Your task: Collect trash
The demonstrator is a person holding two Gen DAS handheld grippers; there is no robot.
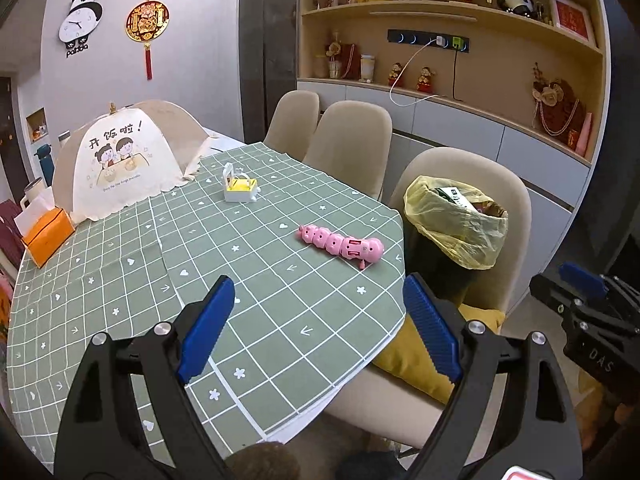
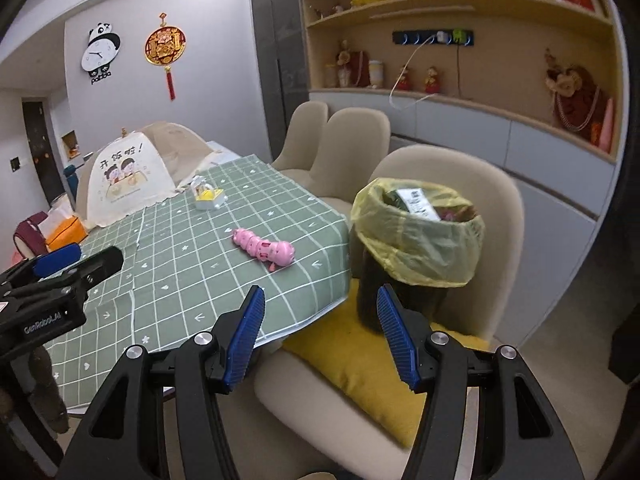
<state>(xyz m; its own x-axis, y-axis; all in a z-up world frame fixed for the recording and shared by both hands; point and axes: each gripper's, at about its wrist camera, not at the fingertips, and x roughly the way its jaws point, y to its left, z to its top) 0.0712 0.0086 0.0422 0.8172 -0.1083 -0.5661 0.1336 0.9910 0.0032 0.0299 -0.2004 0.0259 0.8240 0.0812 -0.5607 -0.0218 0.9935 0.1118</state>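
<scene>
both grippers empty. my left gripper (image 1: 316, 320) hangs over the near edge of the green checked tablecloth (image 1: 240, 280), fingers set wide apart, nothing between them. my right gripper (image 2: 320, 332) hangs to the right of it, over the yellow cushion (image 2: 360, 368) on the nearest chair (image 2: 460, 176), fingers likewise apart and holding nothing. trash bin (image 2: 400, 292): dark, lined with a yellow bag (image 2: 420, 248), standing on that cushion just right of the table edge; papers and wrappers show inside its mouth. pink caterpillar toy (image 1: 340, 243) lies on the cloth near the right edge, close to the bin but not touching it. small white and yellow toy (image 1: 239, 186) sits farther back, near the folding food cover (image 1: 120, 168). orange tissue box (image 1: 48, 236) at far left.
</scene>
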